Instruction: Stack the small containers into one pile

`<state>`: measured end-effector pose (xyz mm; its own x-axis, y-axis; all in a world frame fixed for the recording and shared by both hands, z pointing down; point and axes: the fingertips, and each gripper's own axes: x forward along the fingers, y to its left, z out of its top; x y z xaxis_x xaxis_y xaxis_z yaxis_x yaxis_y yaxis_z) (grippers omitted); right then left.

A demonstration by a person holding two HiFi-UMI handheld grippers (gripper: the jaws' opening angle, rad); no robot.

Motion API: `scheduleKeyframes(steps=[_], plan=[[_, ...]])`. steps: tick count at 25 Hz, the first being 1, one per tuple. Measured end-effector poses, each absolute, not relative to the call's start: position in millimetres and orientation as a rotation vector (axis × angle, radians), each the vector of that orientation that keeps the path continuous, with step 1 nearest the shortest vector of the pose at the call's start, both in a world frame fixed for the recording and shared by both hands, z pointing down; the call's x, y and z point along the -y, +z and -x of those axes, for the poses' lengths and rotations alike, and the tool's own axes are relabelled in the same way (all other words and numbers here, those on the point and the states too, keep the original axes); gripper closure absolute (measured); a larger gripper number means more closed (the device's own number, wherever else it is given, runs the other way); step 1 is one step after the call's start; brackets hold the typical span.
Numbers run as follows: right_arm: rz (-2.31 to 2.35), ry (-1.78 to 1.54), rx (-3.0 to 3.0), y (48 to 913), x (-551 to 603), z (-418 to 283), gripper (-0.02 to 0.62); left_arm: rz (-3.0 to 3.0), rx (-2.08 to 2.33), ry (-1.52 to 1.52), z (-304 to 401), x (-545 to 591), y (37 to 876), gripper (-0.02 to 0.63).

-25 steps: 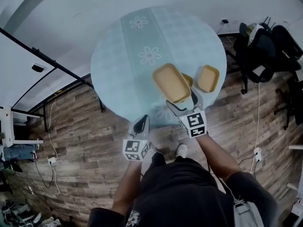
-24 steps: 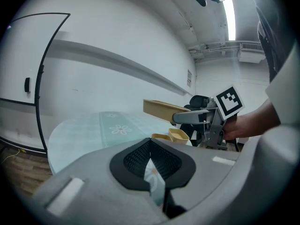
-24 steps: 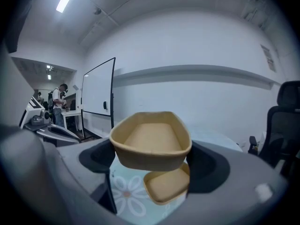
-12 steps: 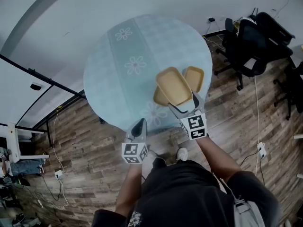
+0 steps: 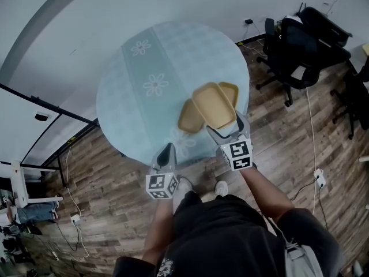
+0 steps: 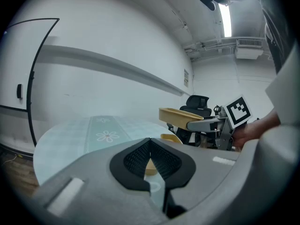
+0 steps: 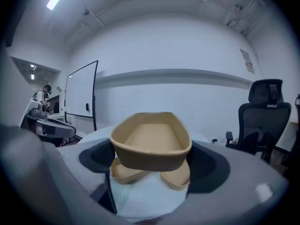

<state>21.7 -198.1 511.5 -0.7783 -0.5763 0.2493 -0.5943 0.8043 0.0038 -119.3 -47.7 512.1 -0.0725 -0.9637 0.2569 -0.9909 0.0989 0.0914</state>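
Observation:
Three tan oblong containers are in play on a round table [image 5: 127, 97] with a pale blue flowered cloth. My right gripper [image 5: 225, 126] is shut on the near end of one container [image 5: 213, 104] and holds it in the air, its jaws wide around it [image 7: 151, 139]. Beneath it two more lie on the cloth: one to the left [image 5: 189, 118] [image 7: 127, 171] and one to the right [image 5: 230, 90] [image 7: 178, 178]. My left gripper [image 5: 166, 153] [image 6: 150, 150] hovers at the table's near edge, shut and empty. From the left gripper view the held container [image 6: 180, 115] shows at the right.
Black office chairs [image 5: 300, 45] stand right of the table on the wood floor, and one [image 7: 265, 114] shows in the right gripper view. A whiteboard [image 7: 80, 95] stands at the left. Cables [image 5: 314, 154] run over the floor.
The right gripper has carried its container to the right across the table, from beside the two lying ones to above them. The left gripper has shifted along the table's near edge, still shut.

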Motion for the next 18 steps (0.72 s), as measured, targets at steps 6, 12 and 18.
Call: scheduleKeyframes(steps=[6,12,18], plan=[[-1.021,0.13,2.709,516,213,-28,0.117,-2.025,2.042,0.162,122,70,517,0.601],[-1.176,0.118,2.609,523,230,-31,0.117,-2.129,1.946,0.172,141,102,516,0.601],[-1.309,0.161,2.522,528,244,-30,0.117,-2.21,1.866,0.193,171,136,515,0.601]])
